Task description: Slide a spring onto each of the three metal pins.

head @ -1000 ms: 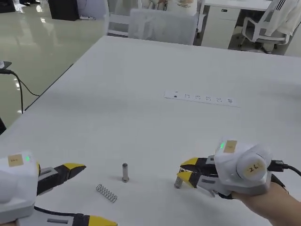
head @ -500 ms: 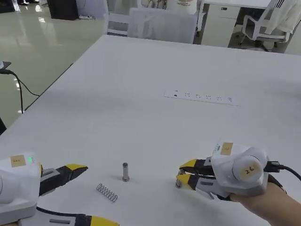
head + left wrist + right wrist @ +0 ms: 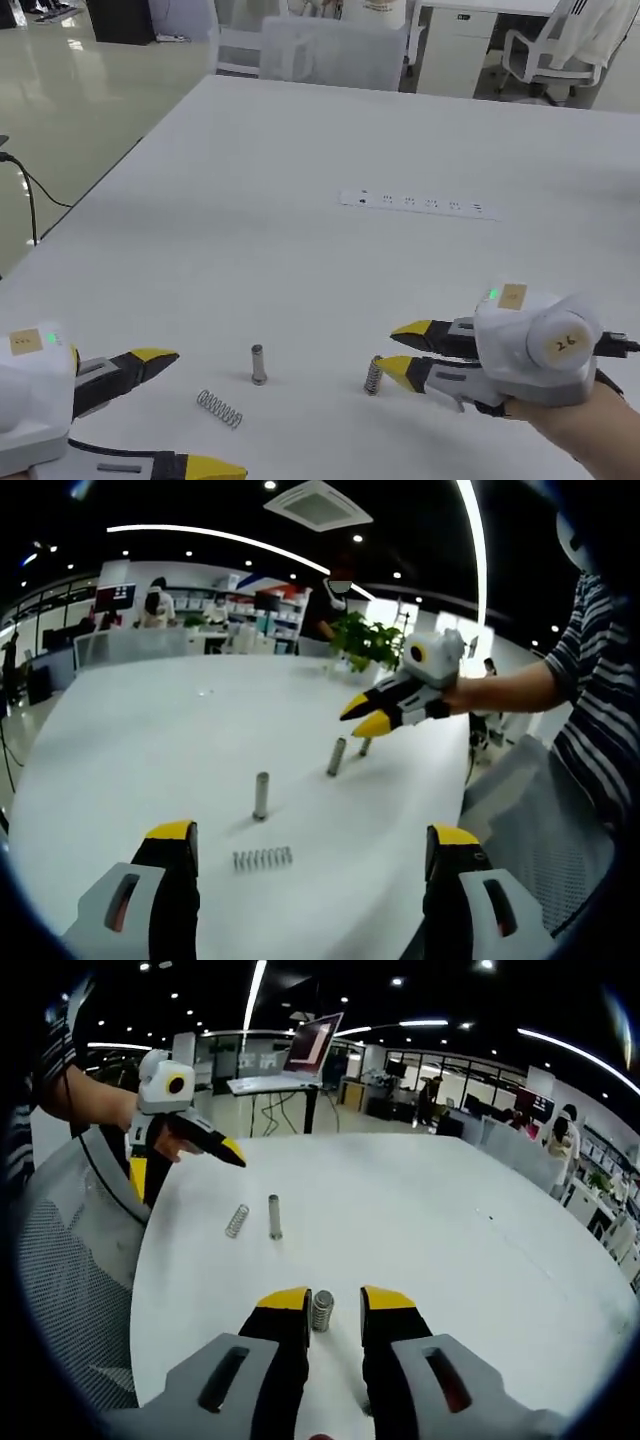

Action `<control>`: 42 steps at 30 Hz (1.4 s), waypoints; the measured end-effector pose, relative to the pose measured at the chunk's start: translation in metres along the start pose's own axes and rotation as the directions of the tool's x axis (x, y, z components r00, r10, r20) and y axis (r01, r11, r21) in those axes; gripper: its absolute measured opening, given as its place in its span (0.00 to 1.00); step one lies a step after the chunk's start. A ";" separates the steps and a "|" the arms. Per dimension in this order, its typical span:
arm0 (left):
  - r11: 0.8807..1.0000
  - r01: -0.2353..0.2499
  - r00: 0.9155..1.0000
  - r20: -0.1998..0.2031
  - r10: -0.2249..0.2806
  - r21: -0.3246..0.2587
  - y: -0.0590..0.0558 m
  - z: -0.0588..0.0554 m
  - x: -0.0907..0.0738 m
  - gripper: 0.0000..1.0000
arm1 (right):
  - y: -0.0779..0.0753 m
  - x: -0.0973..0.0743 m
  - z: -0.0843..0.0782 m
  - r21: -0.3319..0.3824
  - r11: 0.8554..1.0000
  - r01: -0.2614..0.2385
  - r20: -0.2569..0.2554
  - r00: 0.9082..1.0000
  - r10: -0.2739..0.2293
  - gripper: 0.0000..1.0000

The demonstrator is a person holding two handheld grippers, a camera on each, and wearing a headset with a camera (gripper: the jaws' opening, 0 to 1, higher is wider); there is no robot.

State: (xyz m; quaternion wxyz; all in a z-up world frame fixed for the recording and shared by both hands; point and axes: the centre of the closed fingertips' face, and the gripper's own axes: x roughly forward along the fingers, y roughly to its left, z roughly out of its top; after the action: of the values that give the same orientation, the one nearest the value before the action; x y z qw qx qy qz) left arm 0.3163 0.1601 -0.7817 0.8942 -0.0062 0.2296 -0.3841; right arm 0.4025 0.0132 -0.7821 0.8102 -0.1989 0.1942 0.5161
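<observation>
The white desk (image 3: 300,150) is running wide and bare ahead of the person, its left edge slanting down beside a shiny floor (image 3: 80,100) and its far edge meeting a white chair (image 3: 320,55). A power strip (image 3: 415,204) is lying flat across the middle, well apart from the work, so open surface is spreading between it and the near things. Near the person, the bare pin (image 3: 258,364) is standing upright, and the loose spring (image 3: 219,408) is lying on its side just beside it, toward the left tool (image 3: 185,415). That tool is gaping wide with nothing in it; in the left gripper view its jaws are rising far apart on either side (image 3: 313,832), with the loose spring (image 3: 262,858) lying on the desk between and just ahead of them and the bare pin (image 3: 262,795) standing a little past it. The right tool (image 3: 397,349) is hovering low at the right with its jaws only narrowly parted and gripping nothing. The spring-covered pin (image 3: 373,376) is standing just beside its lower jaw tip; in the right gripper view that pin (image 3: 321,1310) is showing in the gap between the two yellow tips, nearer one jaw, though whether it is touching that jaw cannot be told.
</observation>
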 end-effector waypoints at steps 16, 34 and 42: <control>1.000 -0.010 1.000 -0.007 0.010 -0.001 0.001 0.000 0.002 0.91 | 0.007 -0.035 -0.007 0.149 0.988 0.029 0.063 0.997 -0.038 0.16; 1.000 -0.024 1.000 -0.004 0.024 -0.010 0.002 -0.001 -0.004 0.91 | 0.041 -0.036 -0.048 0.190 0.982 0.002 -0.017 1.000 0.002 0.16; 0.999 -0.032 0.999 0.007 0.032 -0.011 0.003 0.001 -0.011 0.91 | 0.052 -0.020 -0.029 0.175 0.984 -0.034 0.008 0.999 0.033 0.15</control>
State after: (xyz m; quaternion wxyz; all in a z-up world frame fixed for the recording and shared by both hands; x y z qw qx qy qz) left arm 0.3120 0.1692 -0.7769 0.9012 -0.0088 0.2284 -0.3683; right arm 0.3435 0.0028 -0.8029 0.8162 -0.1221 0.2403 0.5111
